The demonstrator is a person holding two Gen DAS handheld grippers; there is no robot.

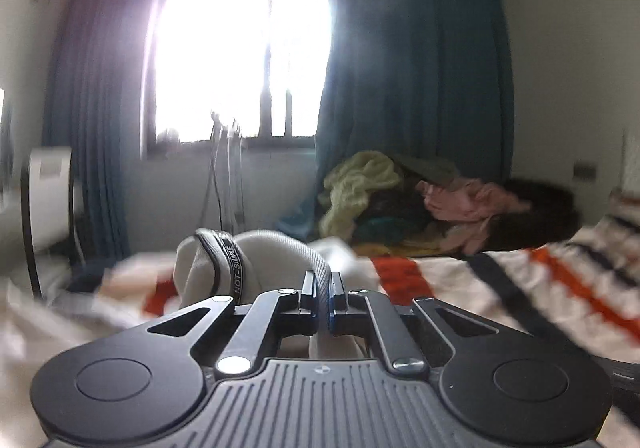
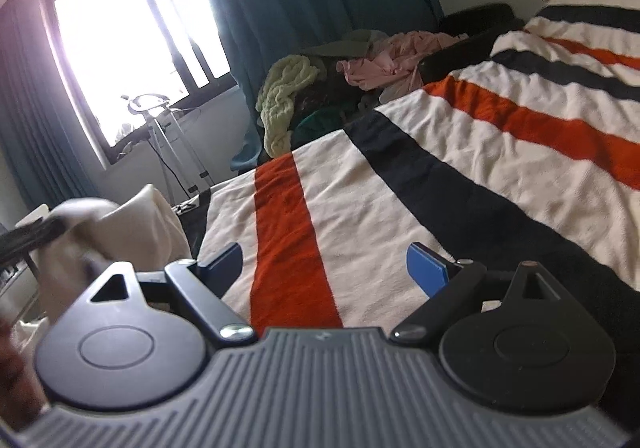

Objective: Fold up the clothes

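Left gripper pinches white garment by its edge. Right gripper spread wide over striped blanket, holding nothing. Clothes pile beyond; no container visible.

1. I'm in a home bedroom: a bed under a striped blanket.
2. Teal curtains frame the window.
3. Loose clothes pile at the bed's far edge.

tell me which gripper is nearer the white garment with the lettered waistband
Left. The left gripper is shut on the white garment, pinching its edge. The right gripper hangs open over the striped blanket, with the garment off to its left side, untouched.
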